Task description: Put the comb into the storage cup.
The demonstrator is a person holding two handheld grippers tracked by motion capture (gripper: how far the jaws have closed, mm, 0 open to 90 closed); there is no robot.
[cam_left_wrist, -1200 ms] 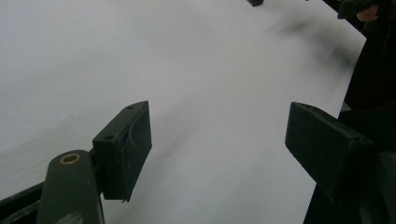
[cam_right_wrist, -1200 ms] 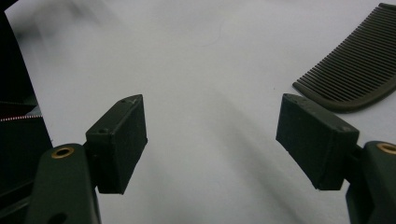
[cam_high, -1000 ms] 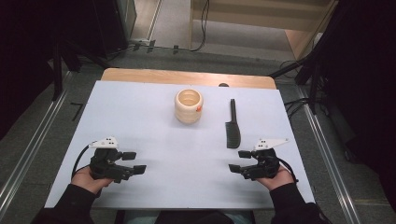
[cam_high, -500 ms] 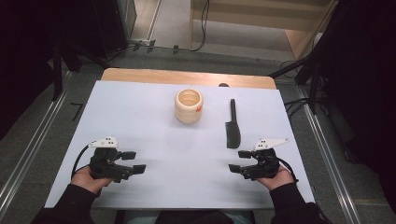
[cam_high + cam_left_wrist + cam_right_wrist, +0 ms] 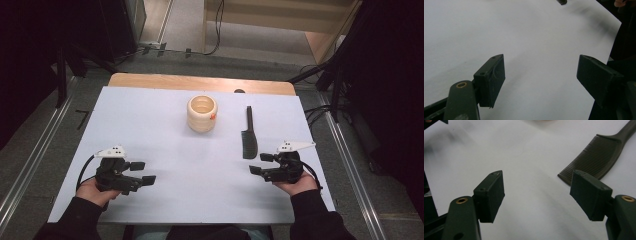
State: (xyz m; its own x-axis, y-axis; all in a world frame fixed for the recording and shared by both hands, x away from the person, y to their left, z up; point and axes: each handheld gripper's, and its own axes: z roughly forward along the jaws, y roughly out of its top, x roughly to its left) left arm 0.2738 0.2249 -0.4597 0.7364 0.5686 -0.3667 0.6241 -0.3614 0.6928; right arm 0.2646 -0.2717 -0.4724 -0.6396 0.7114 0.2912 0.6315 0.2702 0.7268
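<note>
A: What's laid out, biggest first?

B: A white table (image 5: pixel 150 125), then a wooden cup (image 5: pixel 202 113) upright near the far middle, then a black comb (image 5: pixel 249 135) lying flat to its right.

A: And the tools?

B: The left gripper (image 5: pixel 142 172) rests near the front left, jaws wide apart, empty. The right gripper (image 5: pixel 259 164) sits just beside the comb's toothed end, jaws also apart, holding nothing.

Both grippers, the left gripper (image 5: pixel 142 172) and right gripper (image 5: pixel 261 164), are showing black bodies, blocky flat-faced jaws, brass-ringed pivot holes, pale three-cornered top plates and trailing black cables. The person is wearing dark long sleeves (image 5: pixel 75 220).
</note>
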